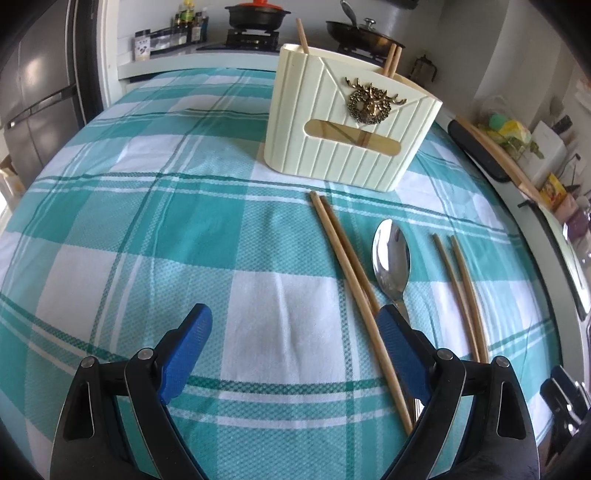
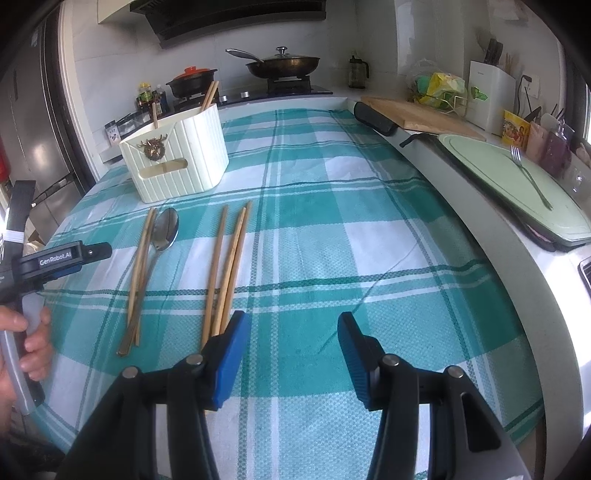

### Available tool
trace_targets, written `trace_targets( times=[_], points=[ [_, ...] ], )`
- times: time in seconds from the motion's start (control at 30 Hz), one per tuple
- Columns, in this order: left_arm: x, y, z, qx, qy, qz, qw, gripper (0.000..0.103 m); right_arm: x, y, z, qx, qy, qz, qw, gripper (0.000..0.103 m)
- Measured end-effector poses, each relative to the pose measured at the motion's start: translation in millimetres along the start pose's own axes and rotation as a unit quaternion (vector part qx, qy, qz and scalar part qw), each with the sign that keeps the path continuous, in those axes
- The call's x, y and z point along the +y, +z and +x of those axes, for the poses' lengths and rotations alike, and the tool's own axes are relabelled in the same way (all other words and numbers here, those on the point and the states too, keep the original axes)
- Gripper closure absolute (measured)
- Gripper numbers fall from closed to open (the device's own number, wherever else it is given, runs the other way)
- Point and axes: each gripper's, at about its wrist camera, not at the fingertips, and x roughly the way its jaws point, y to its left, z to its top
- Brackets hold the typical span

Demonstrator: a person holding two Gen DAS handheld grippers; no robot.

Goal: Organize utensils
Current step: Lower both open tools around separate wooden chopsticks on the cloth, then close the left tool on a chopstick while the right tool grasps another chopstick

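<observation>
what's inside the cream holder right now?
Three chopsticks stick out of the holder: one at its left end, two toward the right. More wood shows through the front slot. The rest of the inside is hidden by the walls.

Cream ribbed holder [image 1: 343,125] upright, chopsticks inside — spoon [image 1: 391,258] and loose chopstick pairs [image 1: 347,258] flat on cloth before it.

left gripper [image 1: 295,325] open over checked cloth [image 1: 147,221]. Chopstick pair [image 1: 347,266], spoon [image 1: 392,258], second pair [image 1: 460,288] lie before cream utensil holder [image 1: 343,140] holding chopsticks.
</observation>
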Motion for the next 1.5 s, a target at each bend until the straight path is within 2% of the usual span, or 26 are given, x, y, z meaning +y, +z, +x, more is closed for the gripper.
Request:
trace_targets(
  times=[0.1, 0.23, 0.37, 0.47, 0.53, 0.67, 0.73, 0.8, 0.9, 1.0, 1.07, 1.17, 1.23, 1.27, 1.3, 1.37, 1.4, 1.5],
  points=[
    [-10, -1, 12, 0.002, 0.014, 0.012, 0.9998, 0.011, 0, 0, -1, -0.001, 0.002, 0.001, 1.000, 0.052],
    [-21, -4, 26, 0.005, 0.051, 0.036, 0.9980, 0.010, -3, -2, 0, 0.002, 0.001, 0.005, 1.000, 0.052],
    [-23, -6, 28, -0.004, 0.064, 0.036, 0.9973, 0.005, -7, -4, 0, 0.004, -0.002, 0.010, 1.000, 0.052],
    [-23, -3, 35, 0.005, 0.081, 0.041, 0.9958, 0.005, -8, -1, 3, 0.007, -0.001, 0.007, 1.000, 0.052],
    [-22, -4, 35, 0.006, 0.078, 0.043, 0.9960, 0.007, -5, 4, 8, 0.007, 0.005, 0.001, 1.000, 0.052],
    [-21, -9, 26, 0.004, 0.065, 0.058, 0.9962, 0.022, 10, 18, 27, 0.018, 0.031, -0.020, 0.999, 0.055],
    [-21, -11, 22, 0.003, 0.060, 0.068, 0.9959, 0.030, 17, 24, 41, 0.027, 0.049, -0.028, 0.998, 0.068],
    [-22, -13, 19, 0.004, 0.051, 0.077, 0.9957, 0.042, 24, 30, 60, 0.044, 0.066, -0.034, 0.996, 0.077],
    [-23, -16, 15, 0.004, 0.044, 0.085, 0.9954, 0.052, 29, 34, 90, 0.078, 0.085, -0.031, 0.993, 0.087],
    [-20, -18, 12, 0.004, 0.039, 0.087, 0.9954, 0.054, 31, 41, 98, 0.085, 0.099, -0.029, 0.991, 0.087],
    [-17, -19, 11, 0.003, 0.037, 0.086, 0.9956, 0.054, 36, 44, 100, 0.099, 0.095, -0.042, 0.990, 0.087],
    [-18, -19, 12, -0.001, 0.040, 0.094, 0.9947, 0.053, 51, 44, 100, 0.108, 0.063, -0.092, 0.988, 0.087],
    [-21, -19, 12, -0.003, 0.043, 0.100, 0.9940, 0.055, 55, 47, 102, 0.108, 0.050, -0.102, 0.988, 0.087],
    [-22, -19, 13, -0.003, 0.040, 0.103, 0.9938, 0.062, 56, 49, 105, 0.107, 0.047, -0.104, 0.988, 0.087],
    [-23, -19, 12, -0.003, 0.034, 0.107, 0.9937, 0.075, 57, 52, 107, 0.103, 0.044, -0.102, 0.988, 0.089],
    [-26, -22, 9, -0.002, 0.027, 0.121, 0.9923, 0.092, 56, 56, 112, 0.095, 0.037, -0.096, 0.990, 0.095],
    [-28, -24, 8, -0.003, 0.029, 0.128, 0.9914, 0.096, 55, 56, 112, 0.095, 0.036, -0.092, 0.991, 0.095],
    [-22, -30, 1, -0.002, 0.029, 0.130, 0.9911, 0.098, 52, 50, 105, 0.095, 0.037, -0.089, 0.991, 0.097]
  ],
)
